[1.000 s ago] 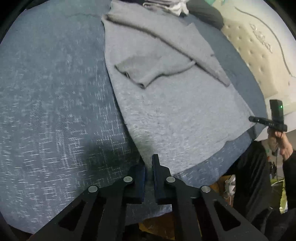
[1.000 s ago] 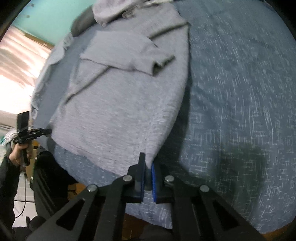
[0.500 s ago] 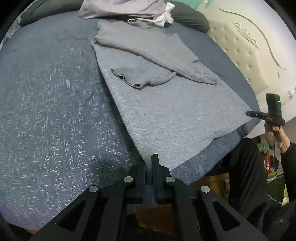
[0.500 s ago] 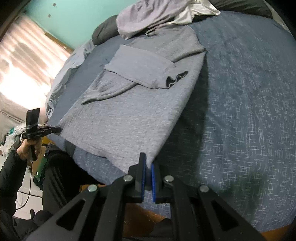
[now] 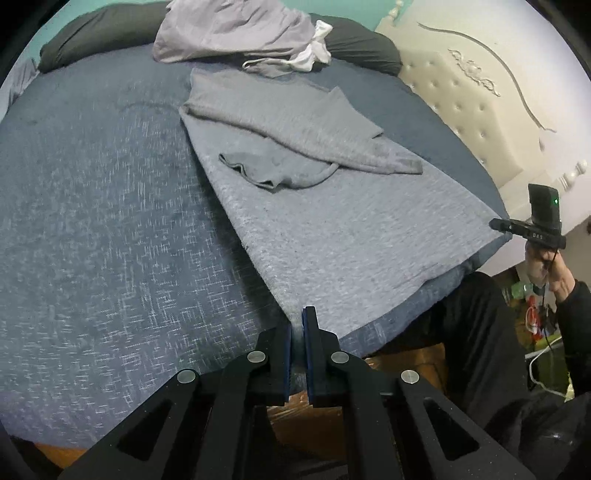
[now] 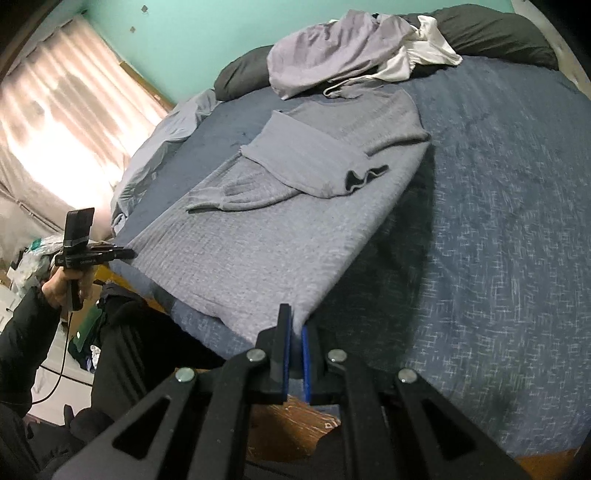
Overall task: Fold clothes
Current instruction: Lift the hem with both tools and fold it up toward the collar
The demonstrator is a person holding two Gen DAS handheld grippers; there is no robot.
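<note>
We see one grey knit sweater [image 5: 343, 221] spread on the blue bed [image 5: 92, 240], two sleeves folded across it; left gripper [image 5: 297, 328] and right gripper [image 6: 294, 325] each pinch a near hem corner.

A bedroom in a home: ahead of the tongs spreads a wide bed [image 5: 92, 229] under a blue speckled cover, with dark pillows [image 6: 491, 33] along its far edge and a loose heap of clothes [image 5: 236, 33] against them. To the right of the left tongs stands a cream tufted headboard [image 5: 461, 107] with carved scrollwork, and beyond the bed the wall [image 6: 207, 33] is painted teal. To the left of the right tongs a curtained window [image 6: 62, 122] glows with daylight, and clutter [image 6: 33, 254] lies on the floor below it.
</note>
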